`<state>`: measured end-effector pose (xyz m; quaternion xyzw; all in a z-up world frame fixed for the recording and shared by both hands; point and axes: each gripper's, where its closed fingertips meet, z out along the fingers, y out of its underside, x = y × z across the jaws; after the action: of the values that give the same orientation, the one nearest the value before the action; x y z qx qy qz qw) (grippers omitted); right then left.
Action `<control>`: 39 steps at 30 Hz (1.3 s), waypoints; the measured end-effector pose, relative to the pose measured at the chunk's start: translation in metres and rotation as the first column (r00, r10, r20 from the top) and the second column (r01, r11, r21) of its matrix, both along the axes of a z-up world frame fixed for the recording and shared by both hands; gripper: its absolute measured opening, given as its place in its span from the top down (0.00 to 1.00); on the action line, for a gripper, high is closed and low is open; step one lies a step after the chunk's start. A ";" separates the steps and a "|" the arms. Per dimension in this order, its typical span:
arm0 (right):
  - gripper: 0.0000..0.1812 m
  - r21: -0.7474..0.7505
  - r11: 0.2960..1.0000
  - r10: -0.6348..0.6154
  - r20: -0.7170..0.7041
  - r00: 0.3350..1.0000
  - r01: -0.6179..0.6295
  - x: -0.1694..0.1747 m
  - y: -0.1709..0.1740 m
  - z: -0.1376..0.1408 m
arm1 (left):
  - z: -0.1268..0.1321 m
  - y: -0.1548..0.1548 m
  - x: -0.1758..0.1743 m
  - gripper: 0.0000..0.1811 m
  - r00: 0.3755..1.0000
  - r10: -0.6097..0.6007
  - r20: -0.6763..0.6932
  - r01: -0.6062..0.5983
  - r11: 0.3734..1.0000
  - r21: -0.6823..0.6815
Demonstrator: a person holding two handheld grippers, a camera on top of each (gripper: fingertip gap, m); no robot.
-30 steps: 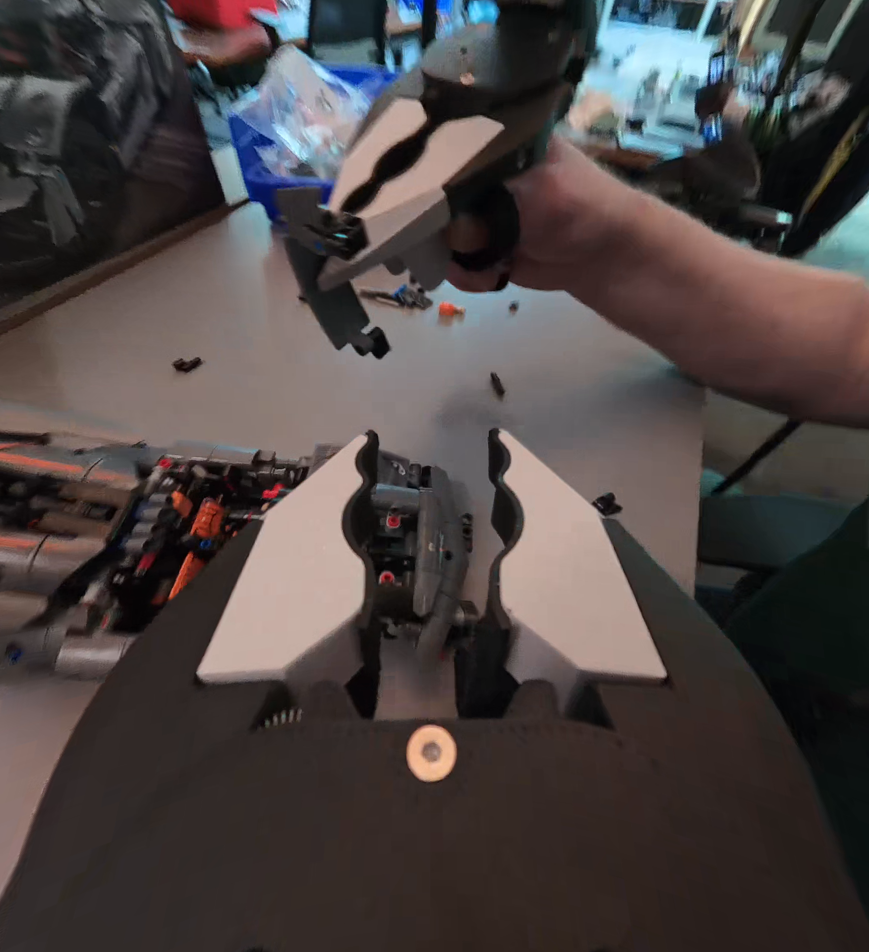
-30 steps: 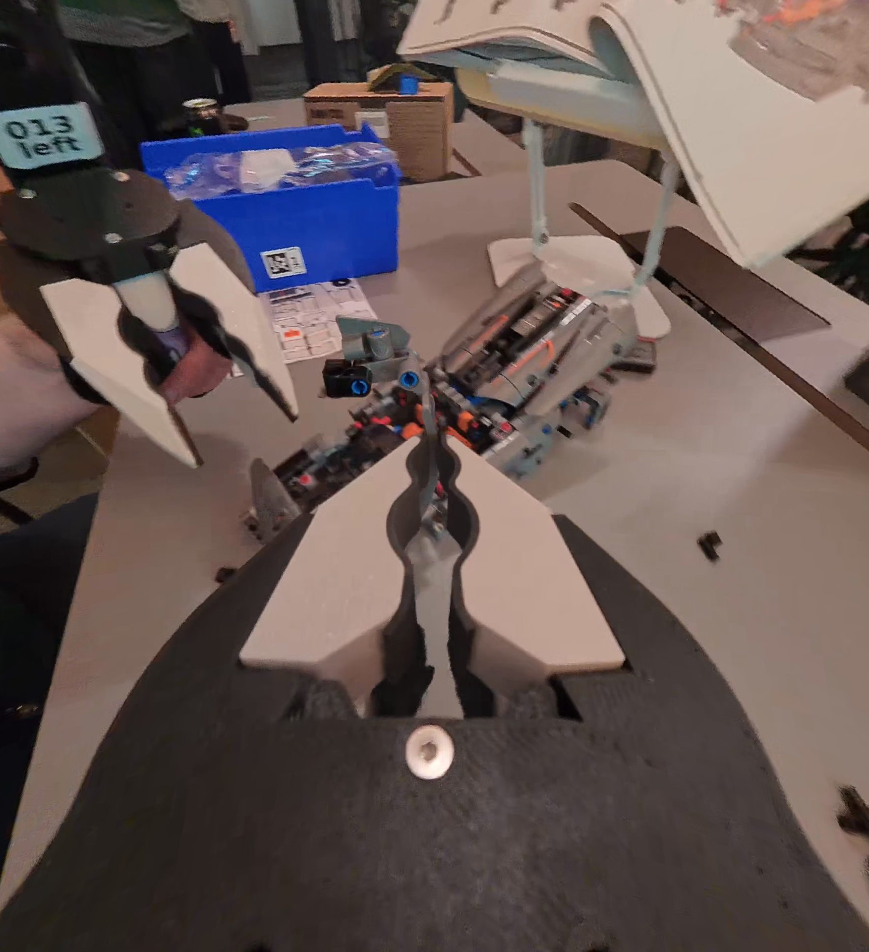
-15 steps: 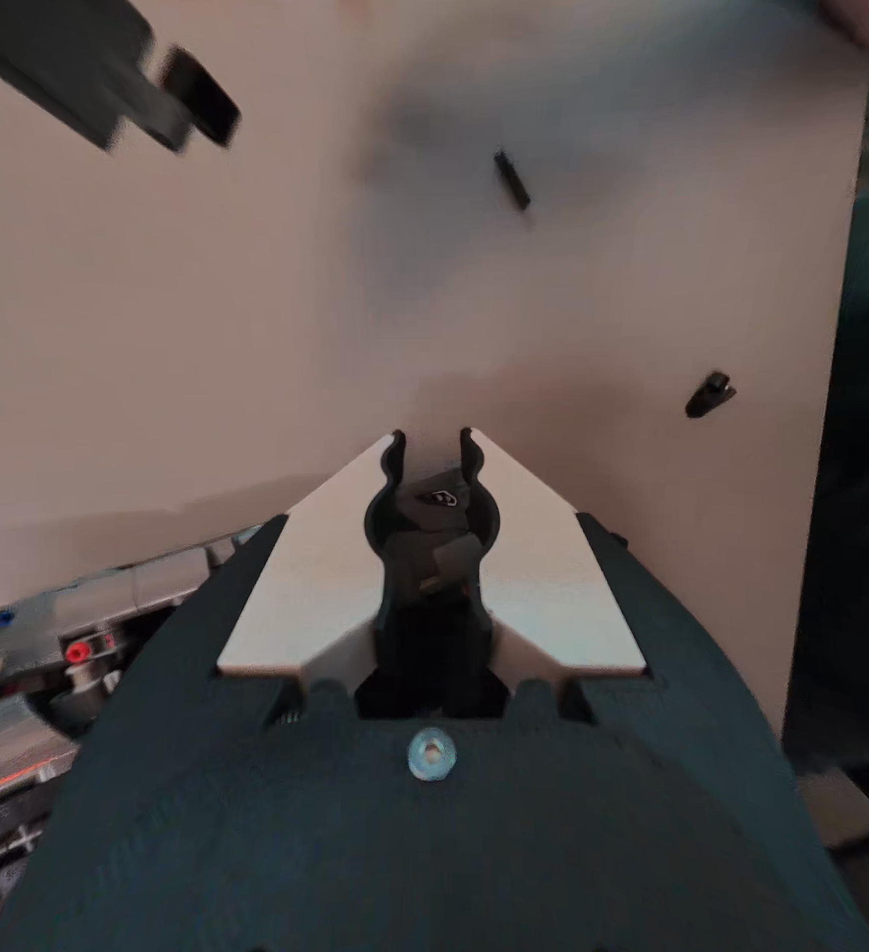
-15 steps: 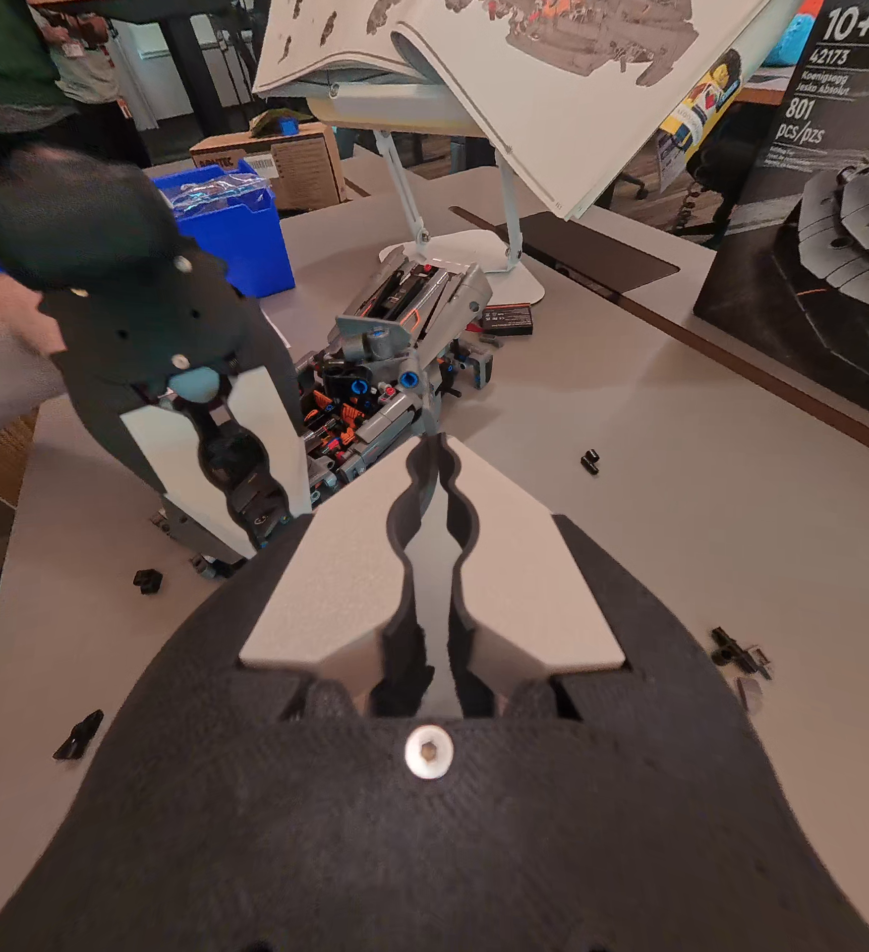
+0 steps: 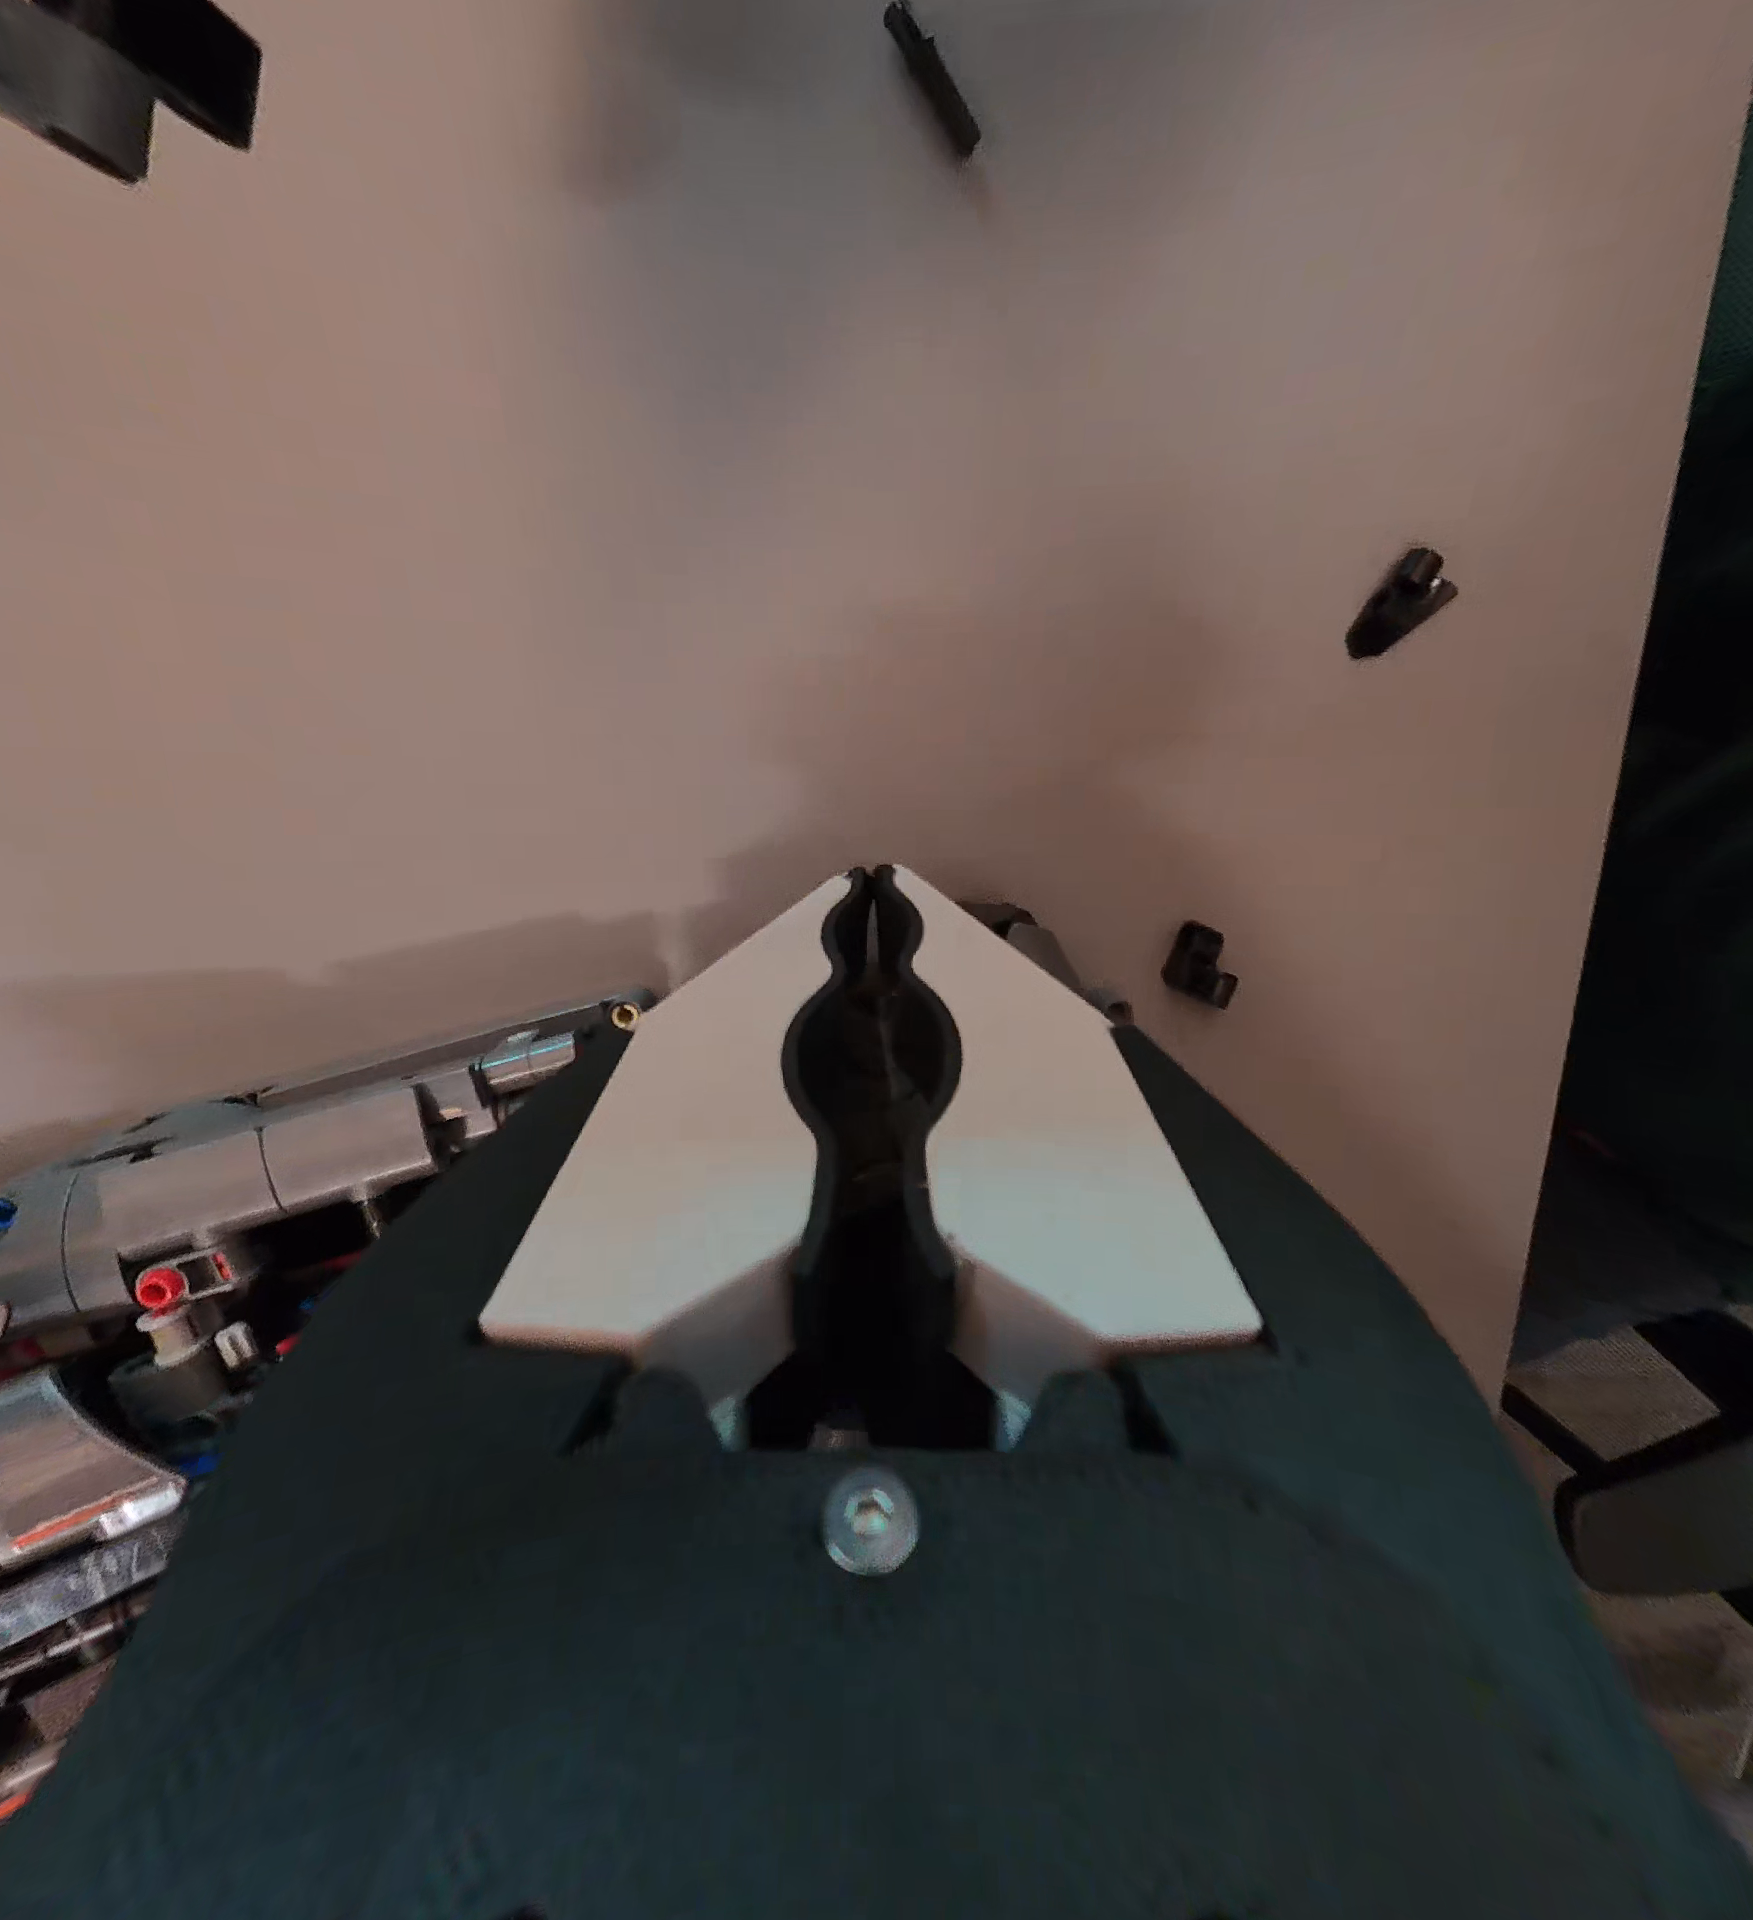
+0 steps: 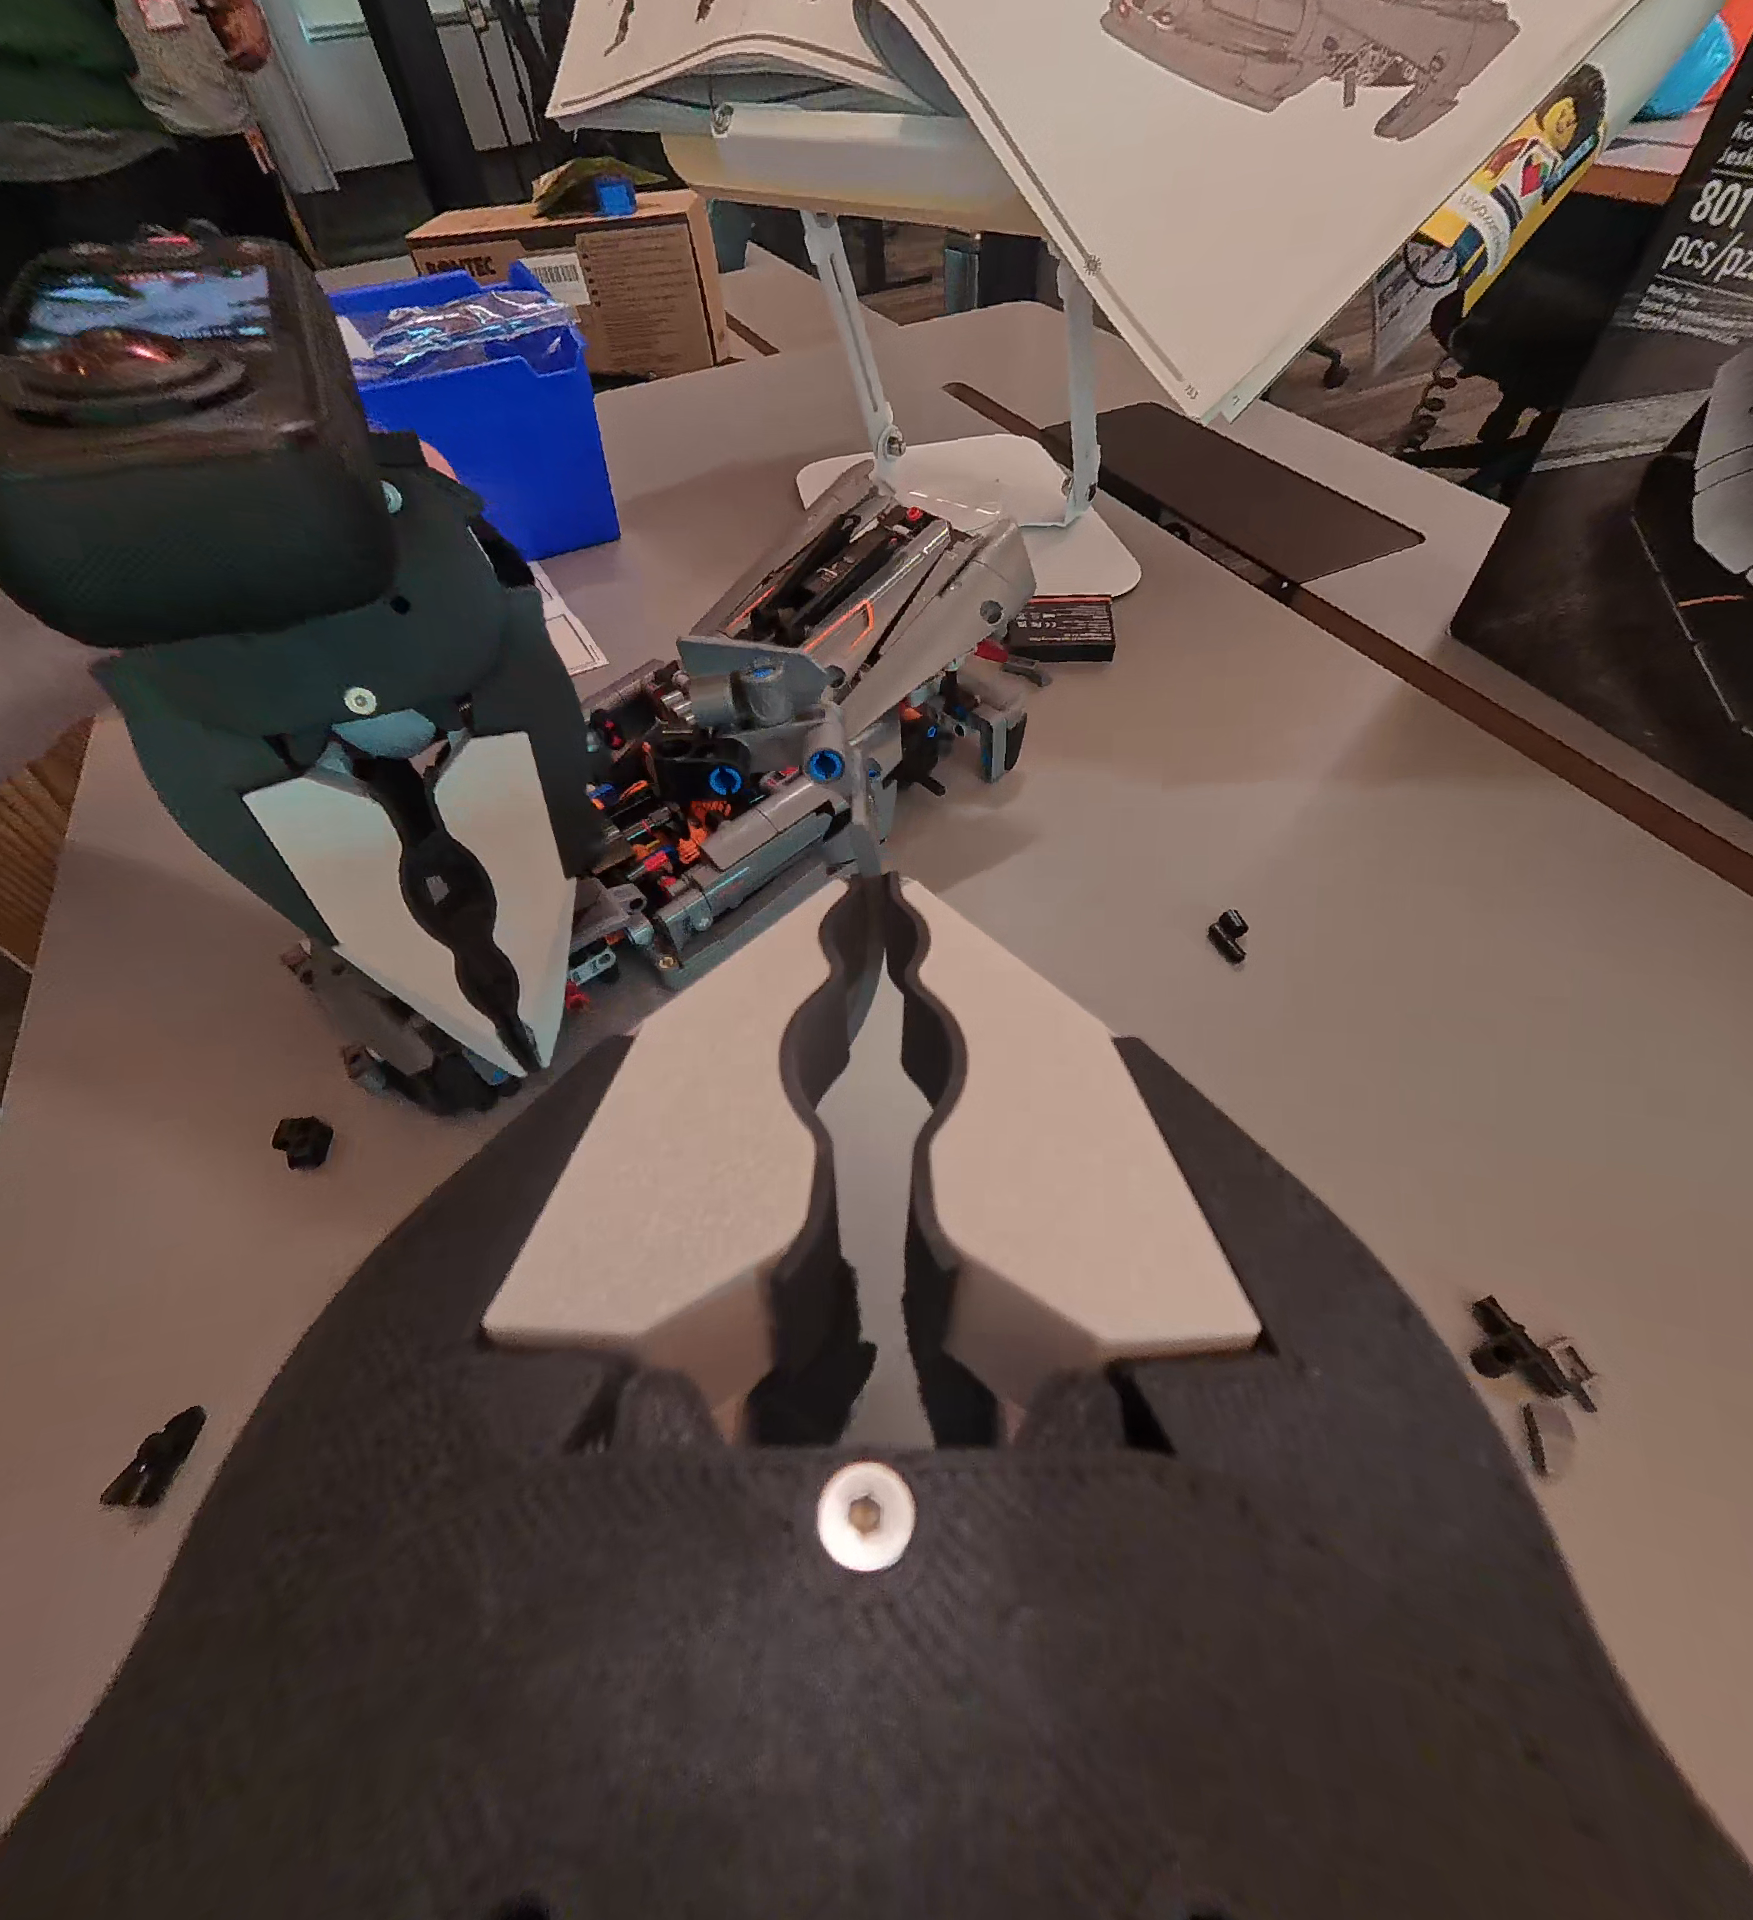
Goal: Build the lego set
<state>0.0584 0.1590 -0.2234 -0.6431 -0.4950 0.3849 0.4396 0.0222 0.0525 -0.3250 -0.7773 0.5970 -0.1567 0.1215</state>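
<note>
The partly built grey lego car (image 6: 830,665) is seen lying on the pale worktop (image 6: 1267,1091), left of centre. The fingers of the left gripper (image 5: 870,878) are pressed together, pointing down at the model's near end. A thin grey lego panel (image 6: 856,821) is pinched between the fingers of the right gripper (image 6: 877,883). Small black pins (image 6: 1227,935) are scattered around.

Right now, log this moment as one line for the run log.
left gripper: shut, down at the near end of the lego model | right gripper: shut on grey panel piece | loose black pins on table
</note>
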 end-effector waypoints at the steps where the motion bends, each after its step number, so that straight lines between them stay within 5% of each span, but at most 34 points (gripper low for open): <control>1: 1.00 0.005 1.000 -0.001 0.003 1.000 0.001 -0.001 0.000 -0.001 | 0.001 -0.001 -0.001 1.00 1.000 0.001 0.013 -0.001 1.000 0.006; 6: 1.00 0.065 0.998 0.009 -0.012 1.000 -0.008 -0.007 -0.004 0.002 | 0.026 0.013 -0.002 0.92 0.981 0.053 0.186 -0.079 0.988 0.132; 11: 1.00 0.234 0.972 -0.022 0.026 0.999 0.015 -0.018 -0.007 0.009 | 0.084 0.045 -0.017 0.82 0.863 0.101 0.496 -0.273 0.918 0.289; 15: 1.00 0.449 0.893 -0.066 0.129 0.989 0.001 -0.035 -0.013 0.029 | 0.107 0.058 -0.034 0.77 0.808 0.053 0.587 -0.349 0.846 0.404; 23: 1.00 0.706 0.698 -0.164 0.322 0.932 -0.121 -0.071 -0.014 0.038 | 0.129 0.068 -0.038 0.69 0.815 -0.072 0.575 -0.407 0.635 0.657; 33: 1.00 0.671 0.724 -0.104 0.337 0.936 -0.161 -0.073 -0.018 0.021 | 0.120 0.070 -0.034 0.81 0.913 -0.100 0.396 -0.298 0.499 0.813; 39: 1.00 0.653 0.742 -0.095 0.326 0.940 -0.152 -0.069 -0.018 0.017 | 0.117 0.071 -0.030 0.81 0.918 -0.087 0.386 -0.298 0.488 0.821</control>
<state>-0.0102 0.1410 -0.2065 -0.4905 -0.6777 0.0715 0.5431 -0.0077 0.1238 -0.2081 -0.5999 0.5086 0.0265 0.6170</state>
